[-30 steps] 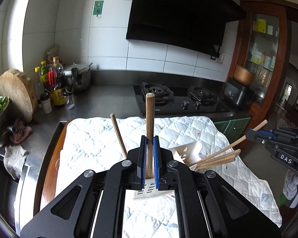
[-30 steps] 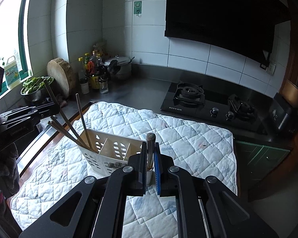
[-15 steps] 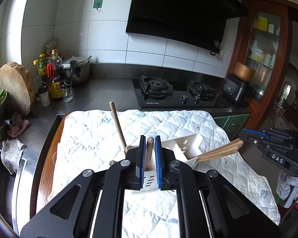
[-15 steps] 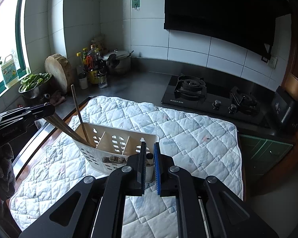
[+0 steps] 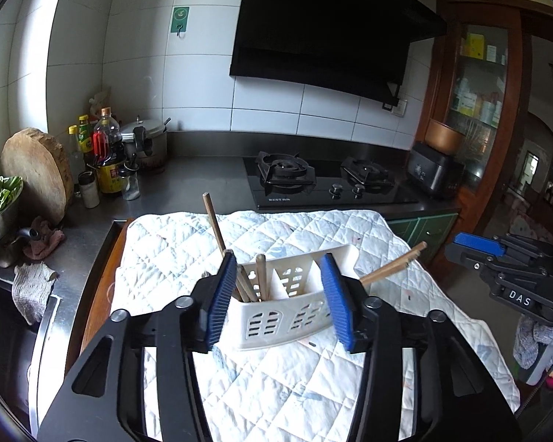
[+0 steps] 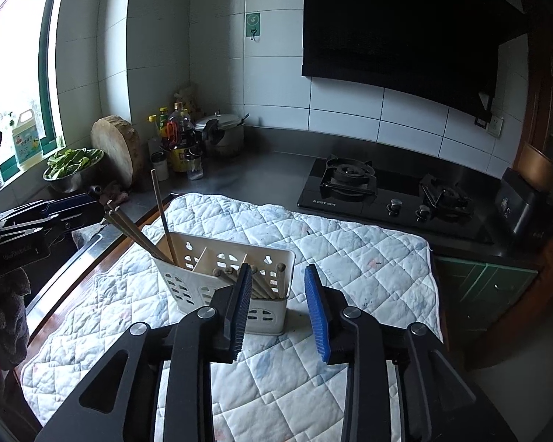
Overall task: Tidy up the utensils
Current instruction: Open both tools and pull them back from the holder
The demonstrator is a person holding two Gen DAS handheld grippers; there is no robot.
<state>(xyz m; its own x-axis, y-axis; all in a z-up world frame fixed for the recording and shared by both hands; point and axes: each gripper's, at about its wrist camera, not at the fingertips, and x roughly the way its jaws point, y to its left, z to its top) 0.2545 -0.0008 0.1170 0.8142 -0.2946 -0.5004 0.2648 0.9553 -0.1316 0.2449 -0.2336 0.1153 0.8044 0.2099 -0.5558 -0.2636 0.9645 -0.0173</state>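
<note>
**Both releases made: back out clean**

Nearest me, my left hand-held gripper (image 5: 281, 296) stands spread, its jaws having just been opening; nothing is pinched, though the white caddy (image 5: 295, 309) sits framed between the blue pads without touching them, as far as I can tell. My right hand-held gripper (image 6: 278, 307) is likewise parted, jaws just opened, and empty, with the caddy's near corner just beyond its left pad.

The caddy stands upright on the quilted cloth (image 6: 350, 250) that covers the desk. The wooden handles (image 6: 254, 280) stand in its end compartment on my right side, and the chopsticks (image 6: 136, 232) lean out of the opposite end; the middle compartment looks empty.

I judge the step in hand to be withdrawal after dropping utensils in. To do it well I would pull each gripper straight back along its own line, keeping the jaws wide, so no pad clips a leaning stick or tips the light caddy.

Further off, the stove (image 6: 387, 191) and bottles (image 6: 177, 140) are well apart.
</note>
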